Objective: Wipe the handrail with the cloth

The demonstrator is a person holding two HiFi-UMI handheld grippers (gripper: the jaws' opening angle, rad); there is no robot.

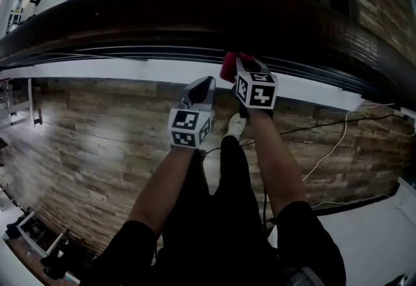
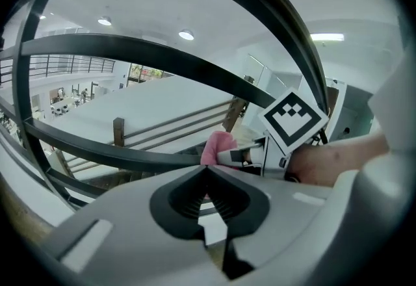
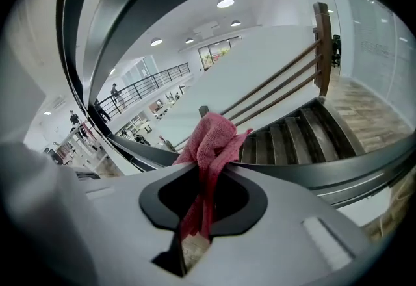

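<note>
Our right gripper (image 3: 207,174) pinches the pink cloth (image 3: 213,138) in the middle of the frame, right by the dark handrail (image 1: 195,18). Our left gripper (image 2: 209,173) has its jaws pressed together on nothing. The cloth looks soft, light and floppy, so we think it is best held tight by a bunched part.

Cloth (image 1: 227,66) in right claw (image 1: 242,65) at handrail (image 1: 195,18), left claw (image 1: 205,85) just to its left
</note>
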